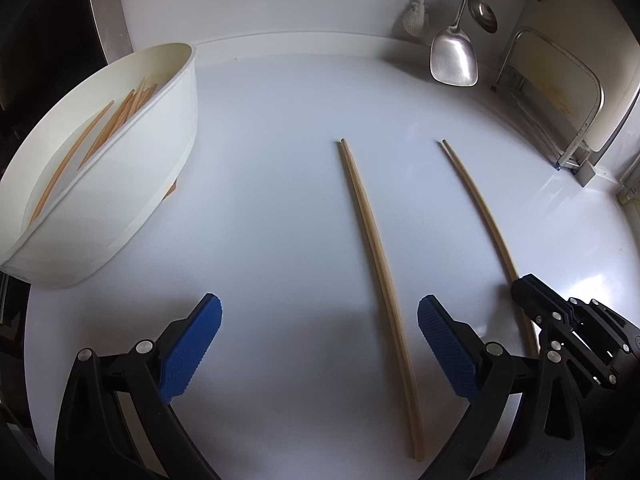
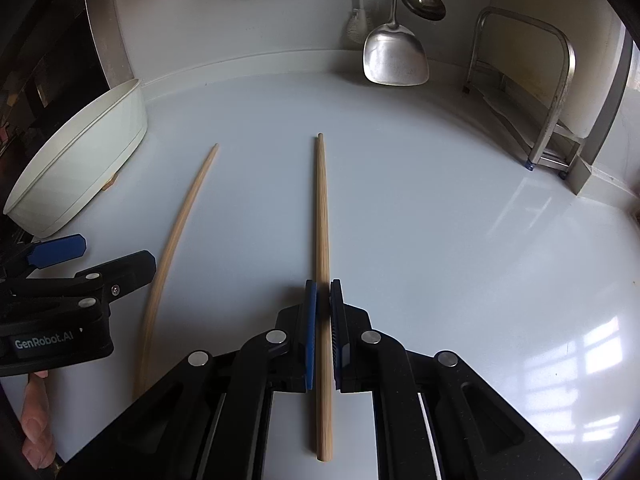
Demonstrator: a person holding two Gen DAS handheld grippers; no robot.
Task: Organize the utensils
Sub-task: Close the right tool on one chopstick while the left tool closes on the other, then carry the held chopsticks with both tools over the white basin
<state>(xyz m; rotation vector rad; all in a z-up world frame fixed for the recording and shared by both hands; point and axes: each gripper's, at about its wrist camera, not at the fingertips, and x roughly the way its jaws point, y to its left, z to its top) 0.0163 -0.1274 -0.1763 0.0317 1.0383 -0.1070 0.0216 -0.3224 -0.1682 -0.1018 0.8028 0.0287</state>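
Observation:
A pair of wooden chopsticks (image 1: 372, 248) lies on the white counter between the wide-apart blue pads of my left gripper (image 1: 320, 308), nearer the right pad and untouched by either. This gripper is open. A second pair (image 2: 322, 208) runs straight away from my right gripper (image 2: 323, 286), whose jaws are shut on it near its thick end. In the left wrist view that pair (image 1: 480, 208) sits at the right with the right gripper (image 1: 524, 284) clamped on it. The left gripper (image 2: 120, 252) shows at the left of the right wrist view, beside the first pair (image 2: 180, 220).
A white oval container (image 1: 160, 152) holding several chopsticks stands at the left, also seen as the container (image 2: 80, 160). A steel spatula (image 2: 394, 56) and ladle (image 2: 424, 0) hang on the back wall. A metal rack (image 2: 560, 92) stands at the right. A person's fingers (image 2: 38, 420) show bottom left.

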